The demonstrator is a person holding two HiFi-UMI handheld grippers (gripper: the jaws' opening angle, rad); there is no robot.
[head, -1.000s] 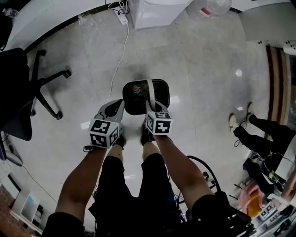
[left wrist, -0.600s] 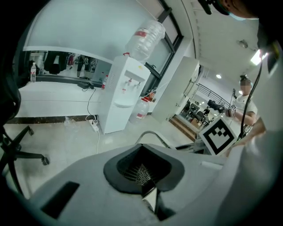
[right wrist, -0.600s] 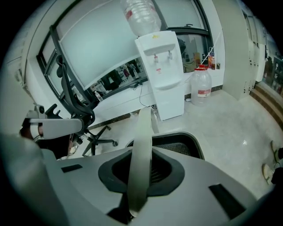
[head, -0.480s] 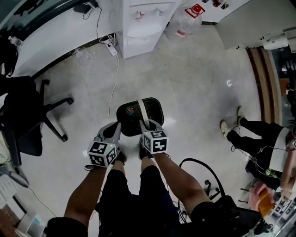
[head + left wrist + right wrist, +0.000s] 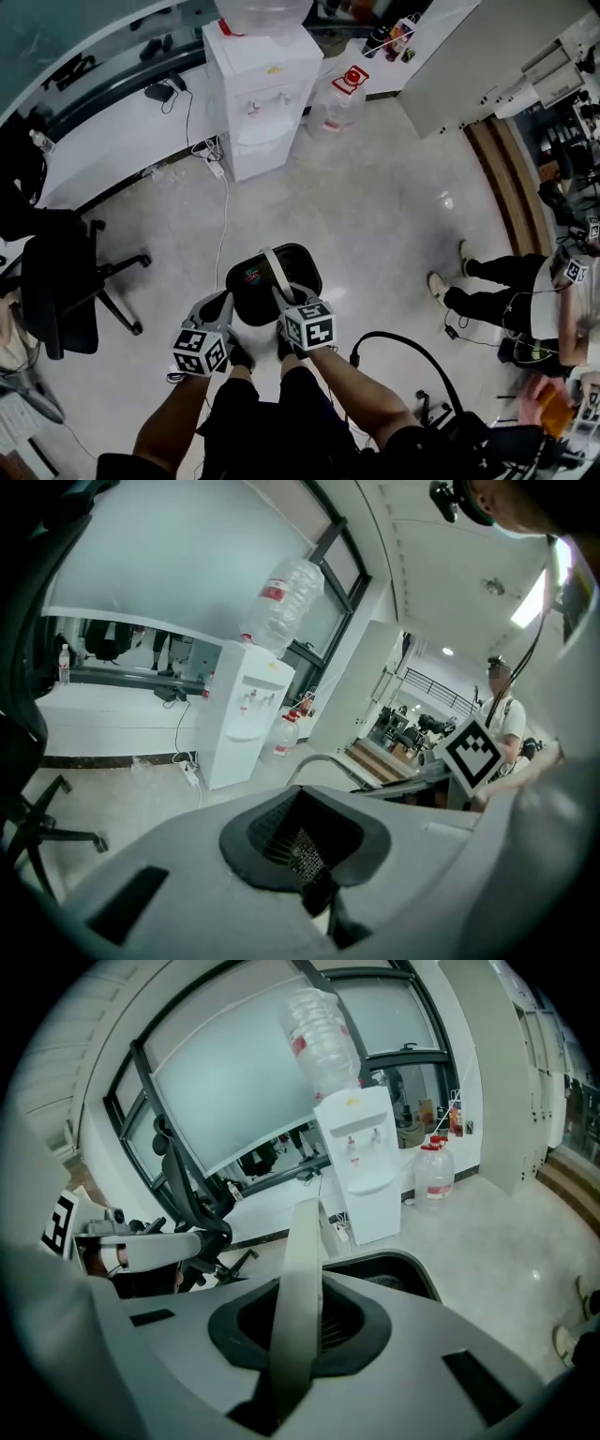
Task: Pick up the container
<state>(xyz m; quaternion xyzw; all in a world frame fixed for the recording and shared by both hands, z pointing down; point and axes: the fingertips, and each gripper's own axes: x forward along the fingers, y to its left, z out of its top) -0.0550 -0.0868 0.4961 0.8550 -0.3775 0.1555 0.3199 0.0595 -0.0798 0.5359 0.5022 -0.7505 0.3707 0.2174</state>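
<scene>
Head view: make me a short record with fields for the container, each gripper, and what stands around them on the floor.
container: black, open-topped, with a pale handle arched over it
right gripper: fingers shut on the handle
left gripper: fingers together at the container's near left edge; a grip on the rim cannot be confirmed
surroundings: water dispenser by the wall, spare bottle beside it, office chair at the left
floor: pale and glossy
</scene>
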